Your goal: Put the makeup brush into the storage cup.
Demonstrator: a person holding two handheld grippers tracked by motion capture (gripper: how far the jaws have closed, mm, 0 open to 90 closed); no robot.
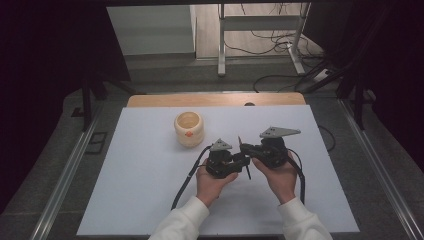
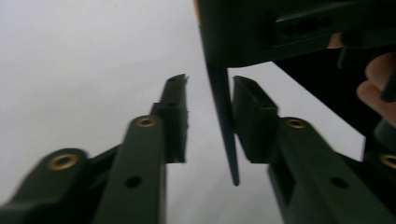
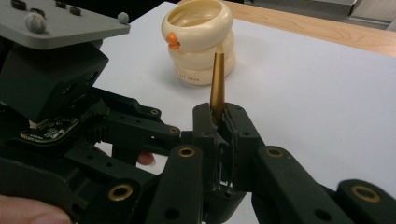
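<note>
A slim pen stands nearly upright between the two grippers at the middle of the table. It has a gold tapered top (image 3: 217,79) and a dark lower shaft (image 2: 226,130). My right gripper (image 3: 220,114) is shut on the pen (image 1: 245,159) at its middle, gold end up. My left gripper (image 2: 210,88) is open, its jaws on either side of the dark shaft, which hangs nearer the right-hand jaw. In the high view the left gripper (image 1: 243,161) and right gripper (image 1: 245,149) meet tip to tip. A cream ringed pot (image 1: 189,128) with a small orange knob stands behind them.
A white sheet (image 1: 150,165) covers the table, and a bare wooden strip (image 1: 215,99) runs along its far edge. The pot (image 3: 201,42) is open-topped and stands just beyond the pen. A cable (image 1: 186,182) trails from the left gripper toward the front edge.
</note>
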